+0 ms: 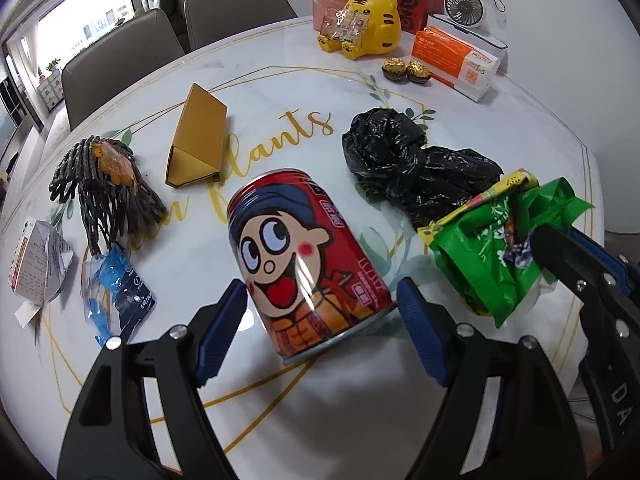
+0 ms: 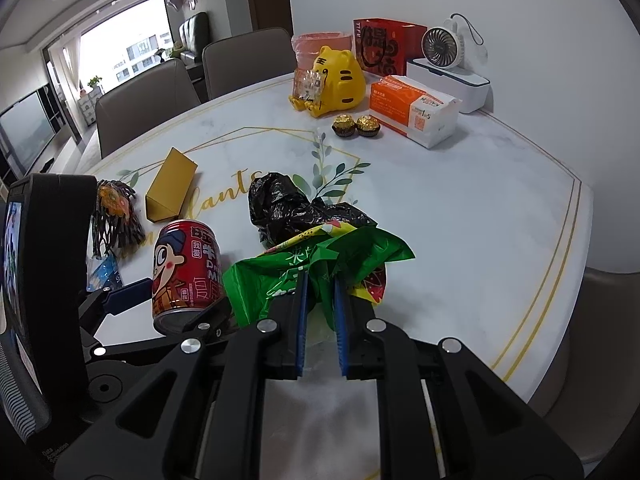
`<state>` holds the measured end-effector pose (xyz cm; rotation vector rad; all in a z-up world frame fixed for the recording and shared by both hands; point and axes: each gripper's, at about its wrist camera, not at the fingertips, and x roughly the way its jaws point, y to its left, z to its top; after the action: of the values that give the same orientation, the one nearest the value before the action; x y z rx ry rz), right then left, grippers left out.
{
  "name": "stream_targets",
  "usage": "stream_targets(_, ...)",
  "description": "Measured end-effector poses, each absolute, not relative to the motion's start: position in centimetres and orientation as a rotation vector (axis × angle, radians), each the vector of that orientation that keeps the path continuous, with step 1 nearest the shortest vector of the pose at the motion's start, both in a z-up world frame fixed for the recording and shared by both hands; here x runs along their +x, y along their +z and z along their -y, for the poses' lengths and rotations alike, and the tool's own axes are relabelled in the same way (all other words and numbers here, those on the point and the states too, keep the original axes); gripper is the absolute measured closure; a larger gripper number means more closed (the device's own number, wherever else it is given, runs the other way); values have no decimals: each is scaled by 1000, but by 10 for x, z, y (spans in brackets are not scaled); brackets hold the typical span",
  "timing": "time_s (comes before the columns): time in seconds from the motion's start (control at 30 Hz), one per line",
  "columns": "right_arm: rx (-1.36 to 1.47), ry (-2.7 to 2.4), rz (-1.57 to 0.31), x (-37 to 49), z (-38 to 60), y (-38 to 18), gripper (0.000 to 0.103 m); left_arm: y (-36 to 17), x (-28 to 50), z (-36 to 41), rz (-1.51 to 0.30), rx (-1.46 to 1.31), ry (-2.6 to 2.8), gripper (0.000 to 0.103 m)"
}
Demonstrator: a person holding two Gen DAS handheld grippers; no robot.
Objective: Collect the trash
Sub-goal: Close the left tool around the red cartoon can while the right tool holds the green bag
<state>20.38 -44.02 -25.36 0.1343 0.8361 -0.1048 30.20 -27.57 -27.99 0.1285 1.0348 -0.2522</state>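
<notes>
The left tool [image 1: 320, 312] is spread around the red drink can [image 1: 298, 256], which stands tilted near the bench [image 1: 280, 80] front edge, pads apart from its sides. The right tool [image 2: 320, 300] pinches the green wrapper [image 2: 316, 268]. Centre the pads on the can's middle before pressing together, to prevent tipping.

Tiger figurine [image 1: 370, 22], desk fan [image 1: 466, 6], tissue pack [image 1: 456, 62]
</notes>
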Motion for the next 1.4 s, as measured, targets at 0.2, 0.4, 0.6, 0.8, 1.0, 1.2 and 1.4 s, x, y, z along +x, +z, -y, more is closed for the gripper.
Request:
stream_targets(0.2, 134, -93, -836, 204, 441, -253, 92, -280, 301, 269, -1027, 53, -239, 28)
stream_targets(0.4, 140, -84, -840, 200, 439, -253, 92, -279, 298, 262, -1038, 37, -238, 30)
stream_targets(0.6, 143, -77, -838, 193, 435, -250, 92, -276, 290, 253, -1043, 37, -259, 31)
stream_targets(0.8, 140, -62, -832, 183, 425, -242, 92, -266, 274, 240, -1039, 40, -284, 32)
stream_targets(1.0, 152, -30, -824, 167, 412, -233, 92, -253, 249, 219, -1030, 64, -297, 33)
stream_targets(1.2, 152, 19, -821, 146, 393, -227, 92, -247, 223, 197, -1051, 76, -286, 33)
stream_targets(1.4, 139, 82, -834, 127, 372, -228, 92, -246, 198, 173, -1071, 79, -274, 33)
